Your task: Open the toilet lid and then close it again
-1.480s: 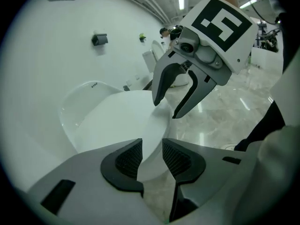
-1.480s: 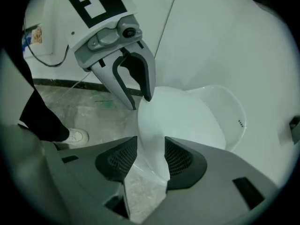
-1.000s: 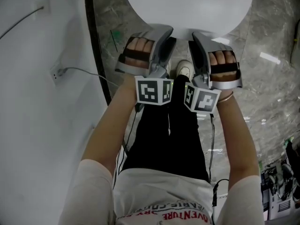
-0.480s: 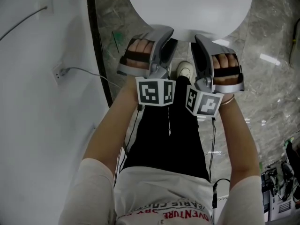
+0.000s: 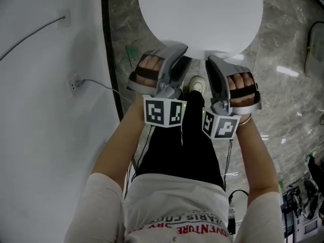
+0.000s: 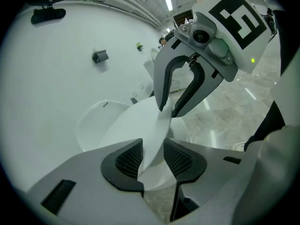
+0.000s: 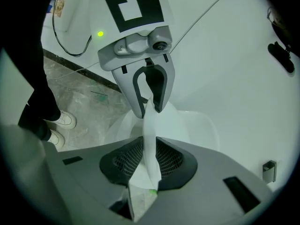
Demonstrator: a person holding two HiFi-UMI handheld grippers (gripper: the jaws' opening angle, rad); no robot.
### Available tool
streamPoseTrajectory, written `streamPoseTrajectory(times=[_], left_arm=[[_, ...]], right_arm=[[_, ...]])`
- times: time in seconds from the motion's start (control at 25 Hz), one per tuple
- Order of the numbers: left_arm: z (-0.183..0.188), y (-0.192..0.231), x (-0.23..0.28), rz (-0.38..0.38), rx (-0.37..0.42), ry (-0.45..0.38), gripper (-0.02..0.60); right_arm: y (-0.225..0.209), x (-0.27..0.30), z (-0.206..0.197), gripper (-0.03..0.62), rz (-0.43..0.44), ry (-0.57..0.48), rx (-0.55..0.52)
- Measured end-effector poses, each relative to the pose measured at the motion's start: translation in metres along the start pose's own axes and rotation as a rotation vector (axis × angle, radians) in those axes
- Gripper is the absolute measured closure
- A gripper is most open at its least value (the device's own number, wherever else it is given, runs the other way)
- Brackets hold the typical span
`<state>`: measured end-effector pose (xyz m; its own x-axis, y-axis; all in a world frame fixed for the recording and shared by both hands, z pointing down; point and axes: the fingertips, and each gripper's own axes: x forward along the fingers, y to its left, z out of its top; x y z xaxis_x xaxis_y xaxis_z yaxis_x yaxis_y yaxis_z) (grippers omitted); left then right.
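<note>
Toilet lid (image 5: 200, 14) higher now; left tongs (image 6: 152, 157) and right tongs (image 7: 150, 159) side by side, angled down, just clenched on it.

left hand-held gripper (image 6: 152, 157): jaws just closed further, clamping lid (image 5: 201, 14) | right hand-held gripper (image 7: 148, 159): same | forearms parallel

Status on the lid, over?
Left gripper, right gripper: jaws just closed, pinching lid front edge. Lid raised off seat. Nothing seen in the way.

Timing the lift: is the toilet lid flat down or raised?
Partly raised: the lid tilts up off the rim, which shows uncovered beside it.
</note>
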<state>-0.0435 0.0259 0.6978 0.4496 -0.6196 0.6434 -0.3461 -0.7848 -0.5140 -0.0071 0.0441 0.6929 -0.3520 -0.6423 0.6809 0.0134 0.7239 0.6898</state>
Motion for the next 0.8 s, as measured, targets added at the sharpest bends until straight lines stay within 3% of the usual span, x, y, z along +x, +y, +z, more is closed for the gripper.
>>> streamPoseTrajectory(times=[0.28, 0.4, 0.6, 0.8], left_arm=[[0.042, 0.052, -0.034, 0.016, -0.023, -0.053, 0.463], [0.058, 0.072, -0.046, 0.022, -0.008, -0.074, 0.477], [0.083, 0.112, -0.058, 0.019, 0.021, -0.095, 0.495], [0.110, 0.164, -0.067, 0.030, -0.040, -0.129, 0.499]], right_arm=[[-0.060, -0.034, 0.012, 0.542, -0.033, 0.006, 0.000], [-0.085, -0.046, 0.017, 0.557, -0.028, 0.012, 0.016], [-0.134, -0.055, 0.020, 0.557, -0.049, 0.047, -0.042], [-0.194, -0.062, 0.020, 0.560, -0.110, 0.087, -0.044]])
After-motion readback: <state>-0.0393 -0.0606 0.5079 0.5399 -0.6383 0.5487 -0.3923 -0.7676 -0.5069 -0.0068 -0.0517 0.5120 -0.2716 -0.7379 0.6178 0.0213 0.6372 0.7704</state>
